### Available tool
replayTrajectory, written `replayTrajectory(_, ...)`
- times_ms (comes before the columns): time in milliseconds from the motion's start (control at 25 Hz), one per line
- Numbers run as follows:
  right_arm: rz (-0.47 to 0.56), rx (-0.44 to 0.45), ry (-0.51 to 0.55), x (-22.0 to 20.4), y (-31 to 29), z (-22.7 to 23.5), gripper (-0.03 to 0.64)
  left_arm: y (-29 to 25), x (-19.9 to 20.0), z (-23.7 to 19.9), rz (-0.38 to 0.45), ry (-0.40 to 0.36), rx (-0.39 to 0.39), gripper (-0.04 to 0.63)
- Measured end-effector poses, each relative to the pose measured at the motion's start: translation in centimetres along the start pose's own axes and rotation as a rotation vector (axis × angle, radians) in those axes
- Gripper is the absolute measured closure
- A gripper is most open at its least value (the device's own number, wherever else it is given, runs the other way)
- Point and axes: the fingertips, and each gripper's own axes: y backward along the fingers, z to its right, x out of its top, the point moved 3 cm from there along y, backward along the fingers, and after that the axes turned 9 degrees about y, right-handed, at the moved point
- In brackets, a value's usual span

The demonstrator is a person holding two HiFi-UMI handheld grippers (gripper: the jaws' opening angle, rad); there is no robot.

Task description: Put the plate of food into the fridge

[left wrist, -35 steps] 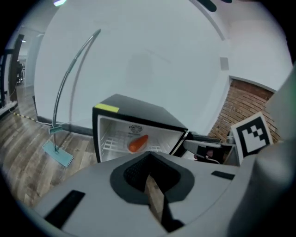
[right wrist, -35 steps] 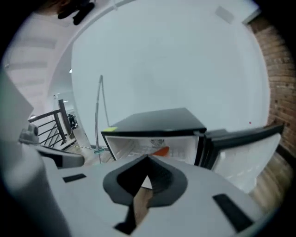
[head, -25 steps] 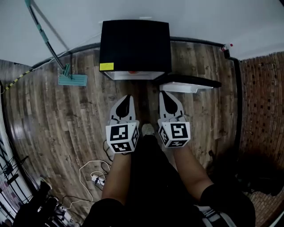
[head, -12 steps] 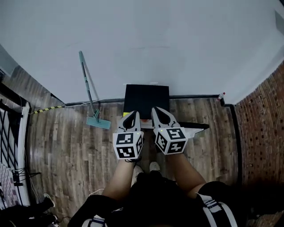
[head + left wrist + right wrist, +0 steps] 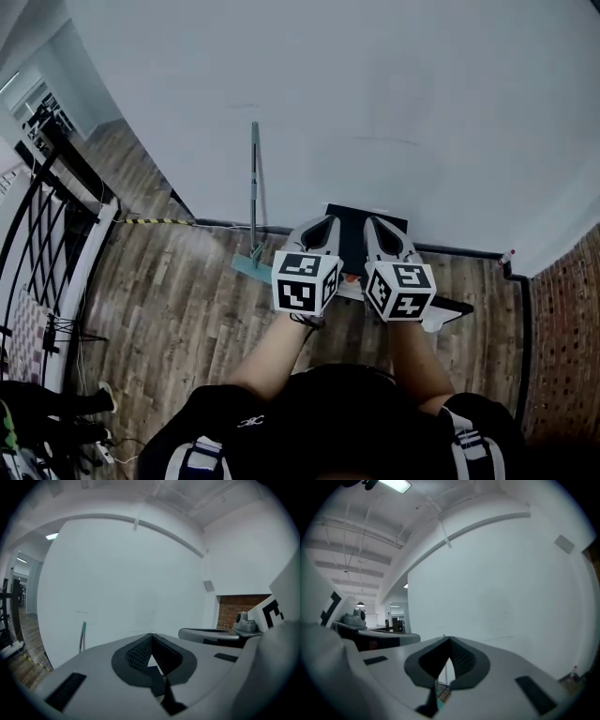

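A mop [image 5: 253,192] is leaning against the white wall, well to the left of the jaws. The left gripper [image 5: 329,221] is pointing toward that wall, its jaws pressed together with nothing between them. The black fridge [image 5: 351,234] is standing against the wall, below and between both pairs of jaws. The right gripper [image 5: 373,222] is holding its jaws together too, also empty. Below and right of them, the fridge door [image 5: 448,306] is hanging open. The plate of food is too hidden to make out.
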Motion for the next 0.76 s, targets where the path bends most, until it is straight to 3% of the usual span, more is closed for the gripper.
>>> replayTrajectory(760, 0.028, -0.04, 0.005, 0.27, -0.82, 0.13, 0.603, -0.61, 0.4, -0.4, 0.001, -0.036, -0.06, 0.597)
